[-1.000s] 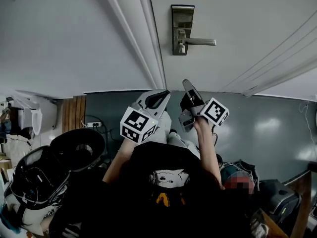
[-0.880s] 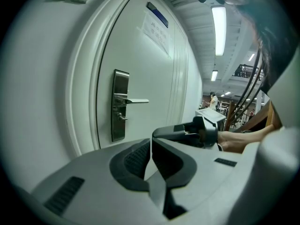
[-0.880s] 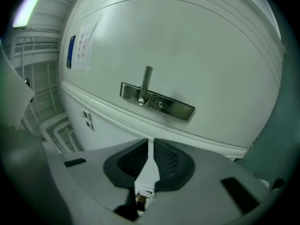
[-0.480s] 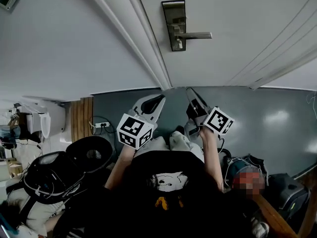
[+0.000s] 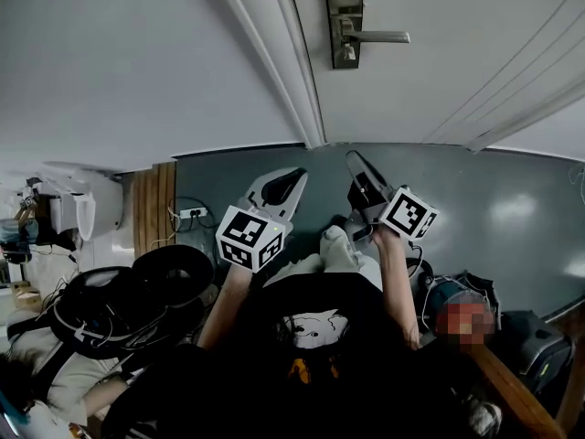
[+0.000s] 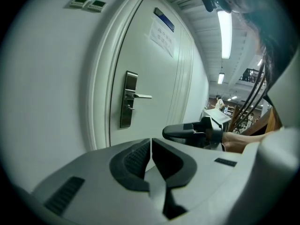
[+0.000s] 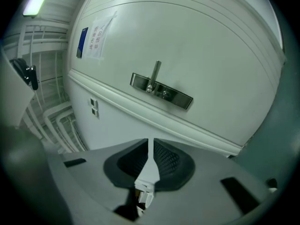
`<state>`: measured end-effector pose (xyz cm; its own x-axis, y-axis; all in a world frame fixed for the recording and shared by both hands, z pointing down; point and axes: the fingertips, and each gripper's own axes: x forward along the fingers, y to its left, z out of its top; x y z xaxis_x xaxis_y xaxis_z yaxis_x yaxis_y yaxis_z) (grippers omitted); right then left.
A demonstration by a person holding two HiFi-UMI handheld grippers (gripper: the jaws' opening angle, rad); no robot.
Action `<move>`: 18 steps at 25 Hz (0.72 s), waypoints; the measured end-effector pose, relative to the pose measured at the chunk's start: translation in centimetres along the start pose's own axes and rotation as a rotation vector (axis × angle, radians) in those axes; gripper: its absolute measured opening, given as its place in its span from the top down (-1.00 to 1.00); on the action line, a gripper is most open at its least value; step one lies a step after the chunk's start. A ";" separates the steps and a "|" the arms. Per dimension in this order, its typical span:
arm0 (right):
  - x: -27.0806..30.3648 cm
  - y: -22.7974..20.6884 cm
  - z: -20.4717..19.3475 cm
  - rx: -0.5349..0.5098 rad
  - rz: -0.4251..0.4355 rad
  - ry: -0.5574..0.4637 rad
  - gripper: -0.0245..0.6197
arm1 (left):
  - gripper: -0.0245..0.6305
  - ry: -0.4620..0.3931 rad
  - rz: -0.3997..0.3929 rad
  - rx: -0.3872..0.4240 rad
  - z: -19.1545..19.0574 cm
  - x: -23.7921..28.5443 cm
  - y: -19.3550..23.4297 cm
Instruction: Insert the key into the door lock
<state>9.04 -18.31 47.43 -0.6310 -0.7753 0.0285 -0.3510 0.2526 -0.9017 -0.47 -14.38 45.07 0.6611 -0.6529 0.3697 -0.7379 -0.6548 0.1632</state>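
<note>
- Black bags (image 5: pixel 128 309) lie on the floor (image 5: pixel 512 199) at the near left, well apart from the door (image 5: pixel 439 62).
- Left gripper (image 5: pixel 291 179): held low over the floor, nose aimed far toward the door. Its jaws are pressed together, and nothing shows between them in the left gripper view.
- Lock plate (image 5: pixel 342 3) is on the far door, just right of the door frame (image 5: pixel 297 71). Its lever handle (image 5: pixel 384 37) sticks out to the right. It is well apart from both grippers.
- Right gripper (image 5: pixel 355 165): just right of the left one, level with it, also aimed far toward the door. Its jaws are closed on a thin pale blade, taken as the key (image 7: pixel 150 163).
- Key: seen edge-on in the right gripper view. Its long axis runs along the jaws, near to far, and the tip points at the door below the lock plate. The tip barely clears the jaw ends. The wider end sits back between the jaws. The key is not in the lock.
- In the right gripper view the lock plate lies nearly crosswise, so that gripper is rolled relative to the plate.
- Versus 0.5 s ago, head view: the lock plate now sits higher and further right in the picture. Both grippers are at much the same spot, side by side, with jaws unchanged. The gap to the lock has not closed.
</note>
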 end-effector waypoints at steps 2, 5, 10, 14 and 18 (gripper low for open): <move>-0.5 1.0 -1.9 -0.016 -0.006 0.025 0.85 | 0.88 -0.009 0.010 -0.018 -1.0 -1.7 -0.2; -1.8 2.7 -4.7 -0.042 -0.002 0.057 0.85 | 0.88 -0.016 0.024 -0.046 -2.9 -4.4 -1.0; -4.4 5.0 -9.9 -0.073 -0.005 0.127 0.85 | 0.88 -0.037 0.058 -0.088 -5.8 -9.5 -2.6; -5.8 6.9 -12.9 -0.104 0.008 0.167 0.85 | 0.88 -0.069 0.089 -0.109 -7.1 -12.5 -2.9; -7.1 8.5 -14.9 -0.162 0.021 0.215 0.85 | 0.88 -0.111 0.114 -0.124 -7.7 -14.8 -3.8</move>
<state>0.26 -2.06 46.03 -0.7656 -0.6324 0.1176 -0.4318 0.3697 -0.8227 -8.53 0.69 46.02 0.5780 -0.7627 0.2902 -0.8155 -0.5267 0.2400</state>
